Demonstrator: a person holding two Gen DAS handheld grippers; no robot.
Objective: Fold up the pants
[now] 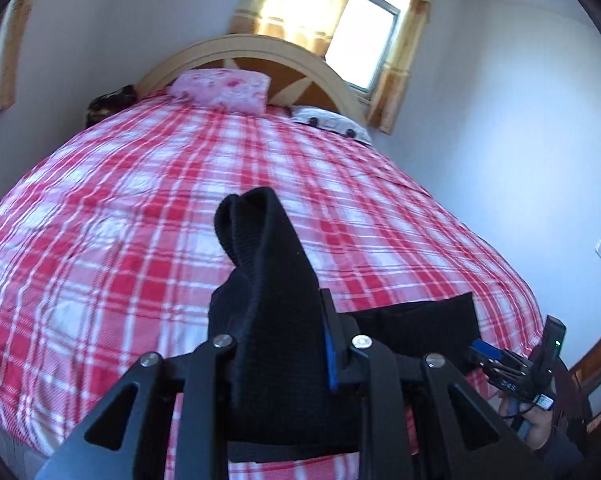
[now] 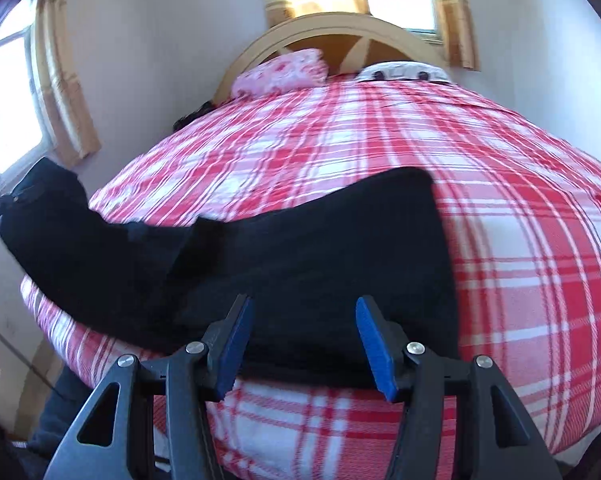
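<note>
Black pants [image 2: 308,248] lie across the near edge of the bed, folded flat on the right side. My left gripper [image 1: 288,344] is shut on one end of the pants [image 1: 268,280] and holds it raised above the bed; the bunched cloth sticks up past the fingers. In the right wrist view that lifted end [image 2: 44,208] hangs at the far left. My right gripper [image 2: 304,344] is open and empty, its blue pads [image 2: 374,344] just above the near edge of the flat part. The right gripper also shows in the left wrist view [image 1: 500,364].
The bed has a red and white plaid cover [image 1: 140,200]. A pink pillow [image 1: 224,90] and a white pillow [image 1: 332,124] lie by the arched wooden headboard [image 1: 260,48]. Curtained windows [image 1: 364,28] are behind it. Walls stand close on both sides.
</note>
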